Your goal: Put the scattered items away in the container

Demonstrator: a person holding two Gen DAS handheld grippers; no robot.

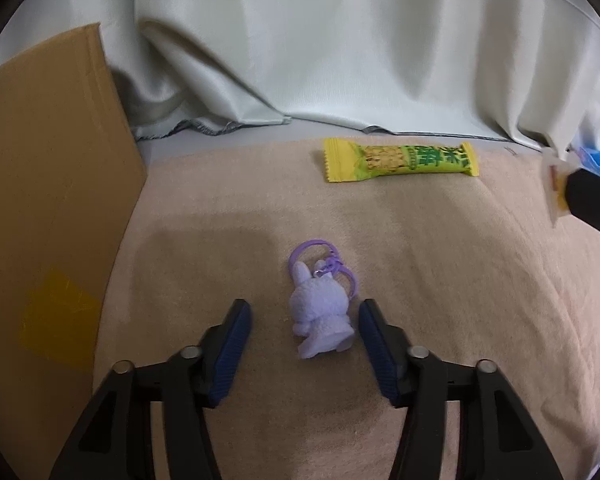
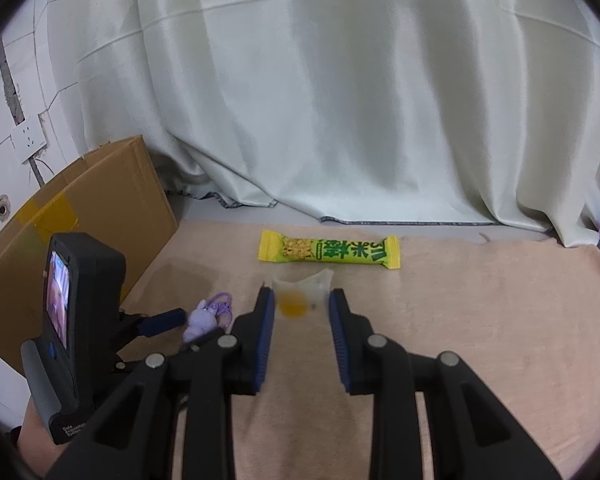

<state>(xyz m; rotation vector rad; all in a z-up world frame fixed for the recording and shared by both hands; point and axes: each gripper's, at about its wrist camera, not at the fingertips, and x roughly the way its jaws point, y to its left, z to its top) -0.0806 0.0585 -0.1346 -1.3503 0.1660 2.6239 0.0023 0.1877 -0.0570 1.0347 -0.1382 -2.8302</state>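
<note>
Purple bunny keychain (image 1: 320, 312) lies lower centre between spread left claw (image 1: 305, 322) fingers, ungripped. Right claw (image 2: 302, 312) open around clear packet (image 2: 300, 294). Snack bar (image 1: 400, 159) untouched; cardboard box (image 1: 52, 184) left; nothing visibly tidied.

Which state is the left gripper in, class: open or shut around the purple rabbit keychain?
Open. The left gripper has a finger on each side of the purple rabbit keychain, which lies on the towel, with visible gaps.

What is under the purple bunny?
The purple bunny lies on the peach towel, between the open left gripper fingers. Whatever is beneath the towel is covered.
</note>
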